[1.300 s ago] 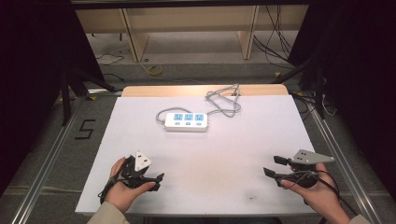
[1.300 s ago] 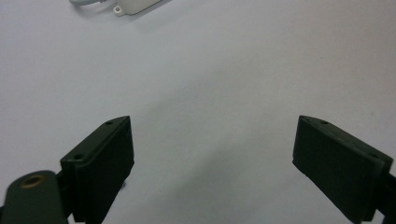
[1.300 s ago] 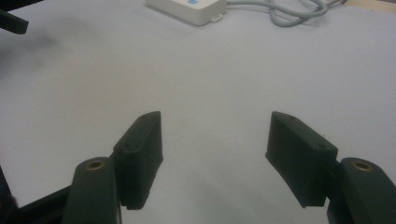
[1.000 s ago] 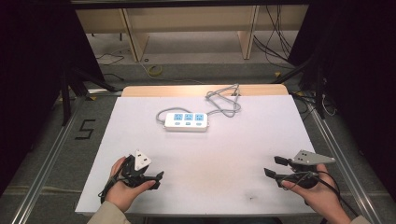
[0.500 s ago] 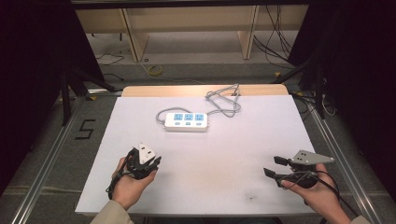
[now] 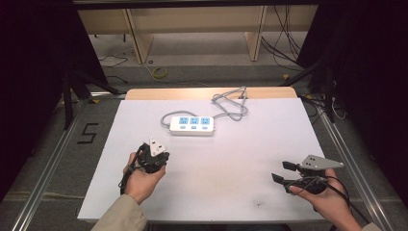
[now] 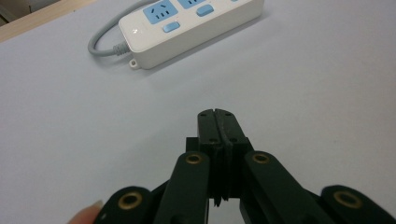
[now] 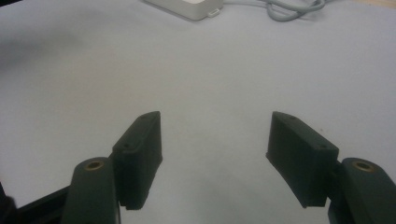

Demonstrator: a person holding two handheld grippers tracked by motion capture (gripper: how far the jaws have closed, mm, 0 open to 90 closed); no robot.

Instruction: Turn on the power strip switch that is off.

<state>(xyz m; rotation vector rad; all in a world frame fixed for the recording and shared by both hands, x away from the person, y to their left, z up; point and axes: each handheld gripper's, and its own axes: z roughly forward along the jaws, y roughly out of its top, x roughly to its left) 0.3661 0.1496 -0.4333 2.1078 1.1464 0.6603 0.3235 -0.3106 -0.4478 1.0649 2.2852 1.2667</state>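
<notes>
While bare table [image 6: 231, 163] separates them, left gripper [image 6: 156, 159] jaws meet, right gripper [image 6: 284, 172] jaws gape.

The left gripper [image 6: 161, 156] now sits nearer the power strip [image 6: 192, 125] than before, its jaws just closed together with nothing between them

A lab recording bay: white-covered table [image 6: 216, 192] well beyond the fingers, black curtains [image 6: 29, 72] either side, metal floor rails [image 6: 57, 159], loose cables [image 6: 284, 43], a taped 5 [image 6: 87, 133]
</notes>
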